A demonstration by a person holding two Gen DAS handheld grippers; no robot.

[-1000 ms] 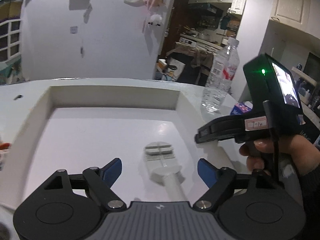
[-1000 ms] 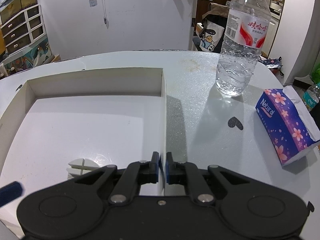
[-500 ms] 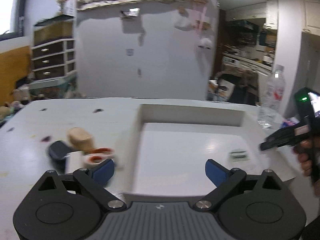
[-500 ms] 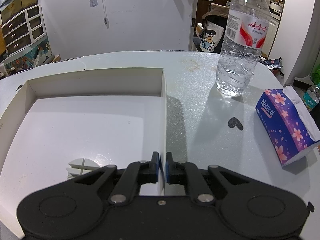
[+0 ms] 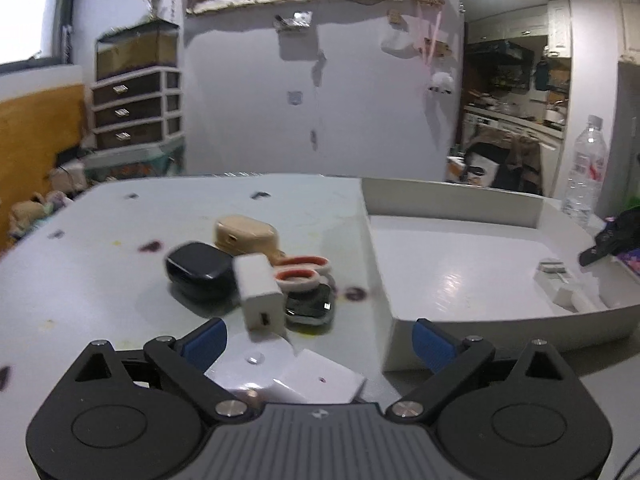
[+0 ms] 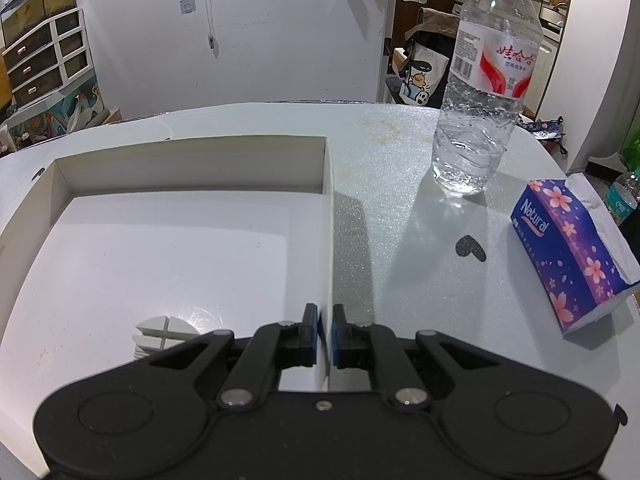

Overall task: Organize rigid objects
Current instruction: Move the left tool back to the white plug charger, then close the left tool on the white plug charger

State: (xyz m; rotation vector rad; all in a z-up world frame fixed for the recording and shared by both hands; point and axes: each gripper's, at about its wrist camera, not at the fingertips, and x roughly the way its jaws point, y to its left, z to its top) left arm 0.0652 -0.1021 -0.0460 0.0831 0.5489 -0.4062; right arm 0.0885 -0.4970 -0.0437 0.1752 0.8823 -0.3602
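Observation:
A cluster of small items lies on the table ahead of my left gripper (image 5: 319,342): a black case (image 5: 198,266), a beige case (image 5: 246,234), a white charger block (image 5: 258,292), two red-and-white rings (image 5: 300,270) and a dark smartwatch (image 5: 310,306). The left gripper is open with nothing between its pads. To their right stands a shallow white box (image 5: 500,332) with a white handled tool (image 5: 560,284) inside. My right gripper (image 6: 326,332) is shut on the box's right wall (image 6: 328,240); the tool's round head (image 6: 164,334) shows to its left.
A water bottle (image 6: 480,92) and a purple tissue pack (image 6: 568,256) stand on the table right of the box. A flat white card (image 5: 304,376) lies just under the left gripper. Drawers (image 5: 132,108) and clutter stand beyond the table's far left edge.
My left gripper swung left, away from the box and the tool lying in it, to face the cluster on the table, and its jaws widened. The right gripper stayed put.

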